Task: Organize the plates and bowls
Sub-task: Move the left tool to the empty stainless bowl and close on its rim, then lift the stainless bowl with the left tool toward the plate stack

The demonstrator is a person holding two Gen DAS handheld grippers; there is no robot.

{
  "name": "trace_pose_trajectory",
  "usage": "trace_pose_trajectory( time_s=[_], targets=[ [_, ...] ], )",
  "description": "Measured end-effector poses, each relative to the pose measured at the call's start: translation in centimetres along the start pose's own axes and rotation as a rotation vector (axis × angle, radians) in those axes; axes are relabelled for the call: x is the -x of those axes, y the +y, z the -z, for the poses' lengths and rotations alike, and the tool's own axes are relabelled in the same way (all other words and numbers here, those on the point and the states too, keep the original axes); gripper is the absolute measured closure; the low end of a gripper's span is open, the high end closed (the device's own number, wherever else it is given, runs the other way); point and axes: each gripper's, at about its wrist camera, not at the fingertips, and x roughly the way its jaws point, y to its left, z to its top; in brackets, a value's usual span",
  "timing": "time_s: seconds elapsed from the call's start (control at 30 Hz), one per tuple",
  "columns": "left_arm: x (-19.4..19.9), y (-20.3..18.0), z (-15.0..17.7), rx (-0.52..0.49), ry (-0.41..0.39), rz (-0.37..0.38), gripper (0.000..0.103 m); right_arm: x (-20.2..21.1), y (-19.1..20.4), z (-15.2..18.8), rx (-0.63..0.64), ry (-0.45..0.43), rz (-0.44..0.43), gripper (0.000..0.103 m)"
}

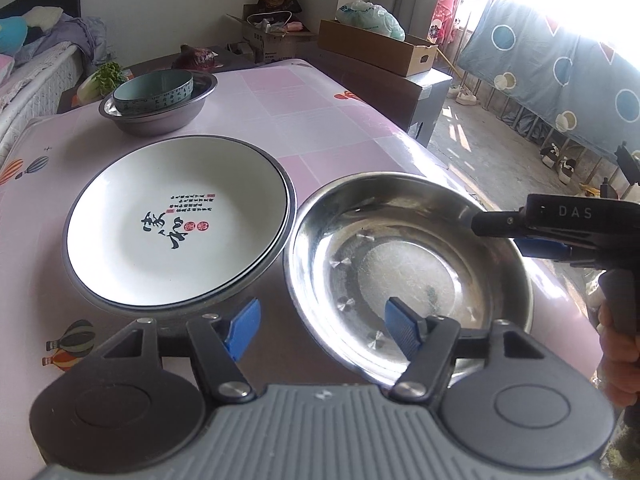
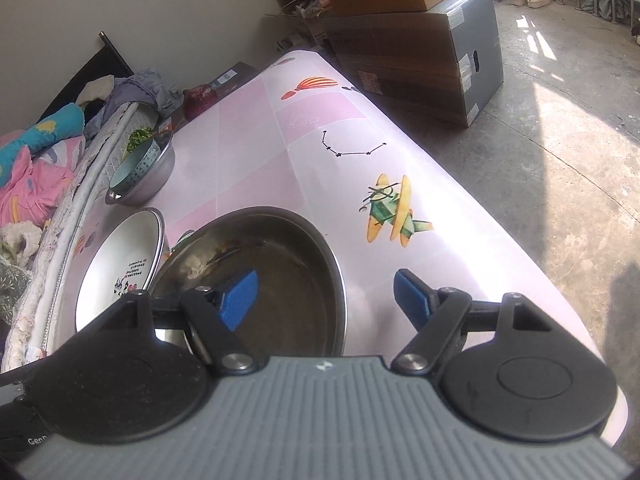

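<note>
The tablecloth [image 1: 320,120] is pale pink in squares of lighter and deeper pink, printed with striped hot-air balloons, a yellow-and-green plane [image 2: 394,210] and a black star outline. The plate [image 1: 176,220] is white with a dark rim, black brush lettering and small red seals; the dish [image 1: 408,276] beside it is bare shiny steel, and the far steel basin [image 1: 160,114] holds a pale teal bowl [image 1: 154,90] with dark lettering round its side. Both grippers' pads [image 1: 242,328] are bright blue on black arms with grey ribbed bodies.

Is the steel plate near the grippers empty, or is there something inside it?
Empty. The steel plate shows only its bare shiny bottom with reflections in both views; no food or dish lies in it.
</note>
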Motion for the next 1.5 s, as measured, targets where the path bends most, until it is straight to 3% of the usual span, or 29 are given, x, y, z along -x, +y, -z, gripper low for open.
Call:
trace_pose_trajectory(
  time_s=[0.27,0.37,0.83,1.2,1.33,1.5],
  targets=[
    [-0.7,-0.2,0.0,-0.009,0.036,0.017,0.060,-1.1,0.6,0.3,0.016,0.031,-0.009,0.069],
    [-0.7,-0.3,0.0,-0.021,0.040,0.003,0.064,-1.3,0.9,0.4,0.026,0.035,-0.004,0.074],
    [0.9,-0.2,1.6,-0.039,0.089,0.084,0.065,0.2,0.5,1.6,0.058,0.061,0.003,0.075],
    [-1.0,0.2,0.3,-0.039,0.065,-0.001,0.066,0.4,0.0,1.9,0.050,0.054,-0.001,0.075],
    [-1.6,0.1,0.3,-0.030,0.089,-0.009,0.082,0.5,0.0,1.9,0.051,0.051,0.001,0.077],
    [-1.8,-0.1,0.5,-0.031,0.106,-0.013,0.083,0.7,-0.2,2.2,0.042,0.055,-0.004,0.079]
  ],
)
